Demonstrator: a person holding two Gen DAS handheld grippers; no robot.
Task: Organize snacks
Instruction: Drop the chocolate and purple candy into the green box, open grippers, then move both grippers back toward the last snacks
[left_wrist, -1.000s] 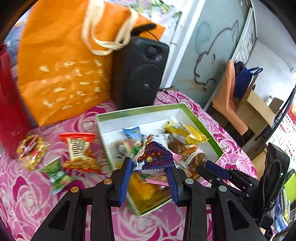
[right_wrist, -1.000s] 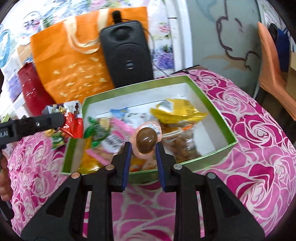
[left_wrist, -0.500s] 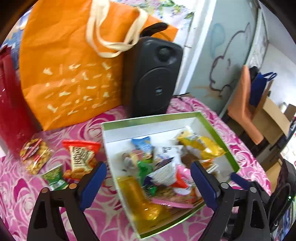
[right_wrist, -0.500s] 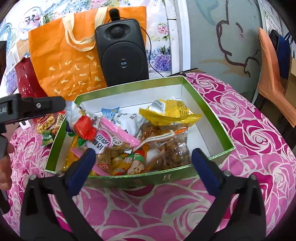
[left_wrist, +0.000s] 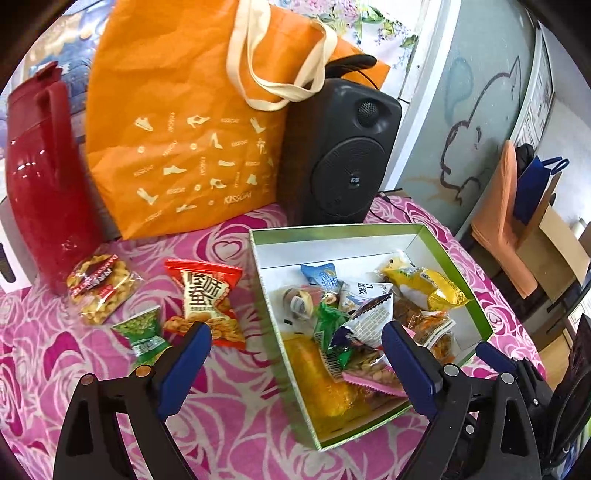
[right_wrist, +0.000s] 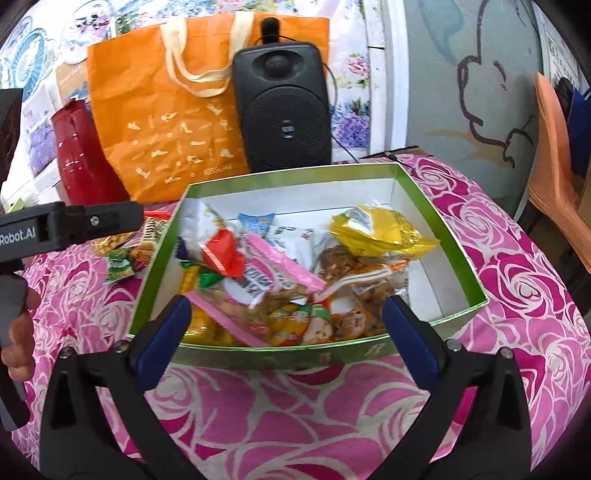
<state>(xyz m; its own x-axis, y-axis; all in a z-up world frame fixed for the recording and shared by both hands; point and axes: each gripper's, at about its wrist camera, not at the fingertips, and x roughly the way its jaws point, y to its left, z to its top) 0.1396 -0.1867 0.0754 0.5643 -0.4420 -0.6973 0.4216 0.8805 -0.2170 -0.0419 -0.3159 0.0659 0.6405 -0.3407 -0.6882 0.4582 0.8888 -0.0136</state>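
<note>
I see a pink tablecloth (right_wrist: 517, 288) with white rose shapes. On it sits a box (right_wrist: 443, 236) that is green outside and white inside. In the box there is a yellow packet (right_wrist: 384, 232) and a pink packet (right_wrist: 280, 266). Left of the box lie a red and white packet (left_wrist: 205, 291) and a small green packet (left_wrist: 142, 332). Behind the box stand an orange bag (left_wrist: 184, 147) with pale shoe shapes, a black speaker (left_wrist: 343, 151) and a red jug (left_wrist: 40, 177).

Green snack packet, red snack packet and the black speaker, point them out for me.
Green snack packet (left_wrist: 142, 332), left wrist view, packet's middle.
Red snack packet (left_wrist: 207, 295), left wrist view, printed front.
Black speaker (right_wrist: 282, 110), right wrist view, front grille.
</note>
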